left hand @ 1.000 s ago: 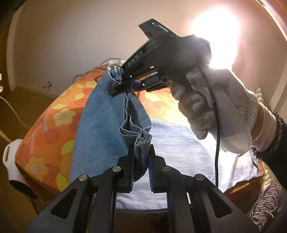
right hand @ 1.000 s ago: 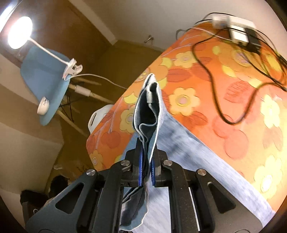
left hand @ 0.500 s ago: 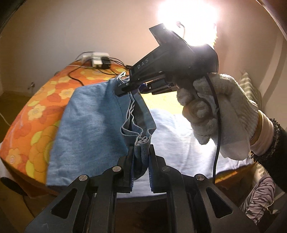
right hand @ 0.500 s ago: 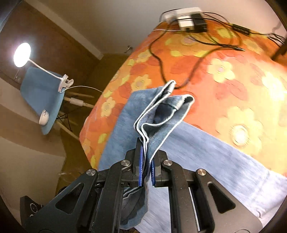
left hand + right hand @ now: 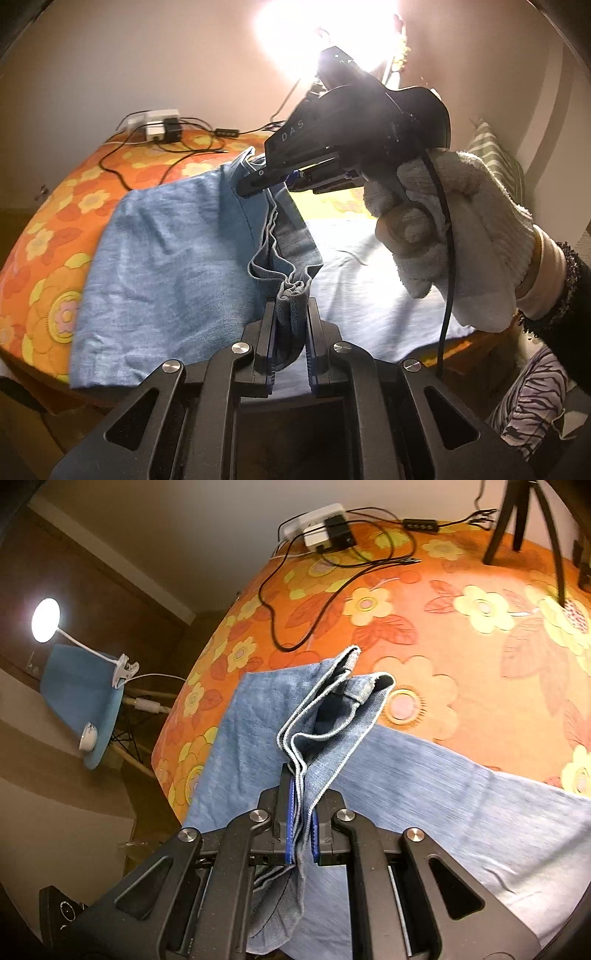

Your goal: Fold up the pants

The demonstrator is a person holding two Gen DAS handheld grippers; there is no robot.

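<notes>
Both ends pinched tight here, left hand-held gripper [image 5: 290,321] and right hand-held gripper [image 5: 300,812] each clamping a bunched edge of the pants [image 5: 166,266] lifted over the flowery counter [image 5: 443,627], so I'd keep them level and lay the fold down evenly.

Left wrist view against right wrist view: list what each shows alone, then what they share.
Left wrist only: the gloved hand holding the right gripper, and a striped cushion.
Right wrist only: a clip lamp on a blue chair, and tripod legs.
Both: the blue pants clamped in a gripper, the floral cloth, the power strip.
</notes>
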